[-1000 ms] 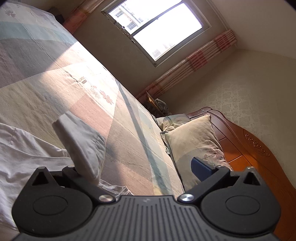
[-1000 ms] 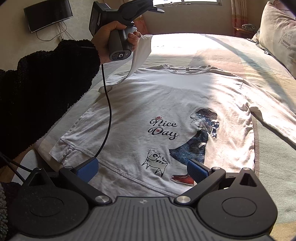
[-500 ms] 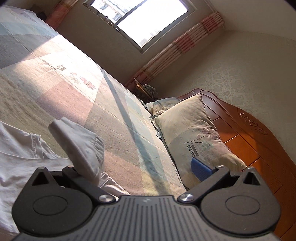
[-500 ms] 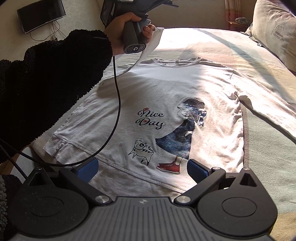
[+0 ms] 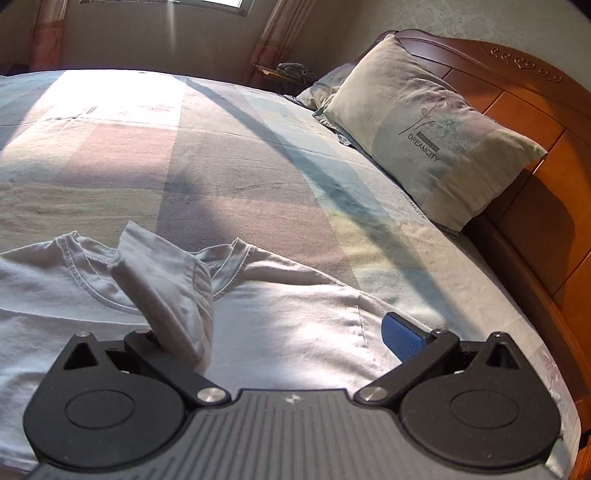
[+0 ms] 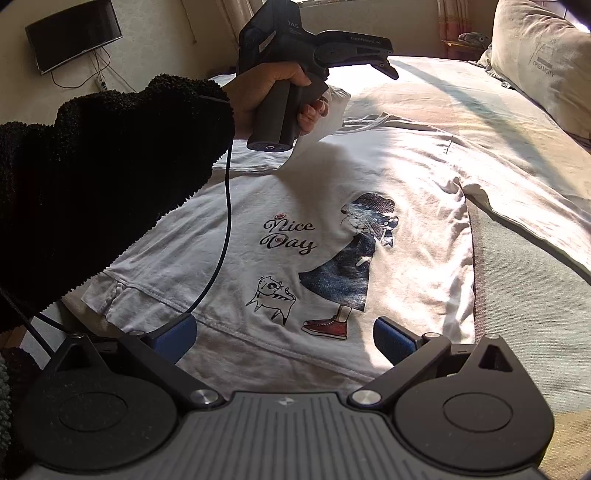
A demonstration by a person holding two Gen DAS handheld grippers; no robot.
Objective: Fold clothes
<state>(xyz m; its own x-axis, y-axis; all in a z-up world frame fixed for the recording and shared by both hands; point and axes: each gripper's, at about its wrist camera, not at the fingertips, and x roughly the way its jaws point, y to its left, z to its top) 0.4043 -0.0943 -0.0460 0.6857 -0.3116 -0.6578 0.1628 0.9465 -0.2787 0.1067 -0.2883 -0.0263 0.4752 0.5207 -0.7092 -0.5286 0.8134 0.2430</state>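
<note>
A white long-sleeved shirt with a "Nice Day" print lies face up on the bed; its collar shows in the left wrist view. My left gripper has its jaws wide apart, and the left sleeve cuff hangs draped over its left finger, lifted above the shirt's chest. In the right wrist view the left gripper is held by a hand over the collar area. My right gripper is open and empty, low over the shirt's hem. The right sleeve lies spread out to the right.
The bed has a pastel patchwork cover. A pillow leans on the wooden headboard at the right. A wall television hangs at the far left. A black cable trails across the shirt.
The left gripper has carried the sleeve cuff rightward over the shirt's body and tilted down, so the collar now shows below it. The right gripper moved slightly nearer the hem.
</note>
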